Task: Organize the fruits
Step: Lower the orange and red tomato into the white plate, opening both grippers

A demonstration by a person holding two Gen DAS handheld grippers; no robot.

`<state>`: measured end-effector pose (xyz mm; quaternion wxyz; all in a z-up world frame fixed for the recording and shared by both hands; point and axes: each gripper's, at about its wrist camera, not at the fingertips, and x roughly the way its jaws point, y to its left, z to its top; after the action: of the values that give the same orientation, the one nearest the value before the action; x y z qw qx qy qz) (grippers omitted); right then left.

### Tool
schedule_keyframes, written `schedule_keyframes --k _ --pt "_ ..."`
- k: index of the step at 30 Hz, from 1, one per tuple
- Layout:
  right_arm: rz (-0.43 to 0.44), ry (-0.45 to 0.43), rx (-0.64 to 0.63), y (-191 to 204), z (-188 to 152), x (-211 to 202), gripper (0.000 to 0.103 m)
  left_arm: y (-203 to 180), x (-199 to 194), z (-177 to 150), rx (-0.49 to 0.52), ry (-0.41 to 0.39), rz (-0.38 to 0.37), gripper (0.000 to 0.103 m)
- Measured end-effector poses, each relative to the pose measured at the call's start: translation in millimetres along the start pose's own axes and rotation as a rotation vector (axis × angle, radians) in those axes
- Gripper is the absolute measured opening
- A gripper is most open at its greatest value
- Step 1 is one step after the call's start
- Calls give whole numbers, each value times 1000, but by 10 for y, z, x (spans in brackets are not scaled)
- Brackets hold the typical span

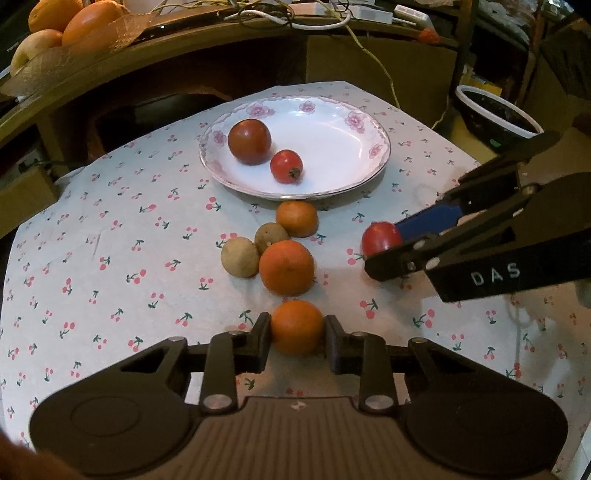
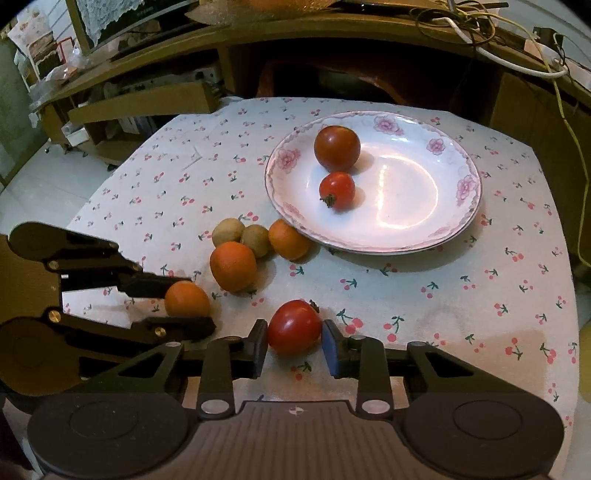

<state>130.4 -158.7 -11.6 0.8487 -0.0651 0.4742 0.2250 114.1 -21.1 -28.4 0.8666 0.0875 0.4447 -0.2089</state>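
Note:
A white floral plate [image 1: 332, 147] [image 2: 424, 192] holds a dark tomato [image 1: 249, 141] [image 2: 337, 147] and a small red tomato [image 1: 286, 166] [image 2: 337, 190]. On the cherry-print cloth lie two oranges [image 1: 286, 266] [image 1: 297, 218] and two brown round fruits [image 1: 240, 256] [image 1: 270, 236]. My left gripper [image 1: 297, 328] [image 2: 184, 301] is shut on a small orange [image 1: 297, 326] [image 2: 186, 299]. My right gripper [image 2: 294, 332] [image 1: 384, 245] is shut on a red tomato [image 2: 293, 326] [image 1: 380, 238] to the right of the pile.
A wooden desk [image 1: 184, 48] stands behind the table with a bowl of large oranges [image 1: 70, 22] and cables [image 1: 295, 18]. A dark bowl with a white rim [image 1: 495, 110] sits at the right. The table's edges drop off left and right.

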Motion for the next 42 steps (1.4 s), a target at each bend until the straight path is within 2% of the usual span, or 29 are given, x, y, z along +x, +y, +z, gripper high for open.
schedule_keyframes --k 7,22,30,35,42 --pt "-11 -31 3 -26 52 -75 32 -25 -76 127 6 -36 3 35" --pt "-107 -141 31 -253 354 -163 32 -75 -3 785 23 -137 76 35" --pt "-140 -120 49 -446 426 8 32 13 223 873 16 -123 108 35" --pt "-147 -110 27 -437 492 106 32 117 351 920 7 -112 118 35" --pt "-152 -94 17 -466 513 207 33 198 433 933 -20 -97 102 35"
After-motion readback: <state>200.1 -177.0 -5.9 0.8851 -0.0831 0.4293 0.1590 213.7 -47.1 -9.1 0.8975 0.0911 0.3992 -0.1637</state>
